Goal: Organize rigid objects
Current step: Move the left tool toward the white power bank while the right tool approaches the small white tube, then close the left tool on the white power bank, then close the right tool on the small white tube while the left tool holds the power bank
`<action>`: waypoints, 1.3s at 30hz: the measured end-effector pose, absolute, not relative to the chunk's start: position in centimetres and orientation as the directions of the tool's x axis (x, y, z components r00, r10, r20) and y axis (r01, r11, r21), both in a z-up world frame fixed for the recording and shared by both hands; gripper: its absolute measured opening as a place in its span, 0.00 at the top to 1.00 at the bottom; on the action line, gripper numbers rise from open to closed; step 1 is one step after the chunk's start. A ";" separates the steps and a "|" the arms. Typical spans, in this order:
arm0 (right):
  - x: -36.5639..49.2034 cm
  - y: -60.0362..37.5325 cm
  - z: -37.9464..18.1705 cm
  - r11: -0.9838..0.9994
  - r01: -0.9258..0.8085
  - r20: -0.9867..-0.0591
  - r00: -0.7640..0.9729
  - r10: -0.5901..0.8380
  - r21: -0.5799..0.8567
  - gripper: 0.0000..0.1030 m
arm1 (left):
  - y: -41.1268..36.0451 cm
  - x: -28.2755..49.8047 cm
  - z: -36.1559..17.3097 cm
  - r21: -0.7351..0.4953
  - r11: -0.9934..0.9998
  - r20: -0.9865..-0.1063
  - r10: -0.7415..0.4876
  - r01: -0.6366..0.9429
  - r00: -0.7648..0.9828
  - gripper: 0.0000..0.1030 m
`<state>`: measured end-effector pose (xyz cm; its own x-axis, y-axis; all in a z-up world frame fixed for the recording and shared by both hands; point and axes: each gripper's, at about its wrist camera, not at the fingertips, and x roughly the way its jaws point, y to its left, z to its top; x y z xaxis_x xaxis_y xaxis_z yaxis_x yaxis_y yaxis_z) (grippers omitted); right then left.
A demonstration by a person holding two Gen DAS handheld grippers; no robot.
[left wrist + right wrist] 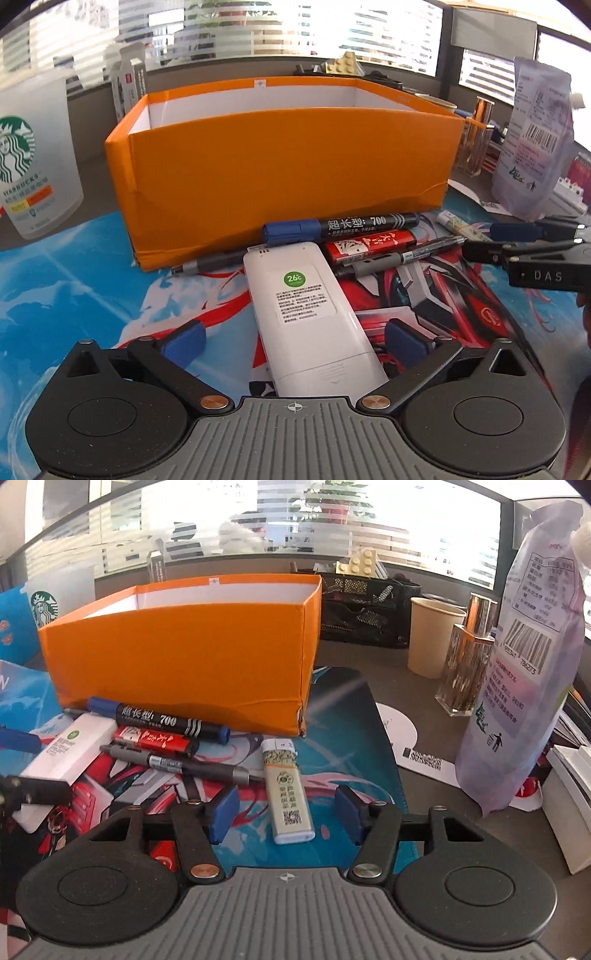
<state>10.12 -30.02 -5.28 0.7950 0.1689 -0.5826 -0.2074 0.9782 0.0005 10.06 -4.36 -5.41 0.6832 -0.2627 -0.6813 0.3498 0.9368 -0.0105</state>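
A: From my left wrist view, the orange box [280,166] hides its own floor; I cannot confirm any contents. The remote [314,314] has its near end covered by the gripper body.

B: On my right wrist view, the pouch [535,664] is cut off at the top edge, and its print is too small to read.

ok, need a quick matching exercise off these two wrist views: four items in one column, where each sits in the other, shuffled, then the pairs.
Items:
1. white remote
2. lighter
3. marker
4. Starbucks cup

Places:
A. lying against the front foot of the orange box
B. between the open fingers of the right gripper, not pinched
C. standing left of the box
D. between the wide-open fingers of the left gripper, not pinched

Pairs: 1-D, 2-B, 3-A, 4-C
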 end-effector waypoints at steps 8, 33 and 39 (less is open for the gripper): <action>10.1 -29.4 -5.0 0.986 -0.168 -0.576 0.807 0.132 -0.009 0.75 | -5.2 9.0 -5.7 0.019 0.925 -0.602 -0.294 0.381 0.743 0.37; 7.5 -29.8 -2.2 0.991 -0.123 -0.523 0.842 0.130 0.048 0.81 | -2.0 5.9 -1.3 -0.061 0.943 -0.557 -0.303 0.326 0.773 0.50; 6.7 -29.3 -1.2 0.989 -0.136 -0.490 0.860 0.146 0.056 0.83 | -1.8 5.2 -0.5 -0.071 0.941 -0.538 -0.316 0.331 0.781 0.50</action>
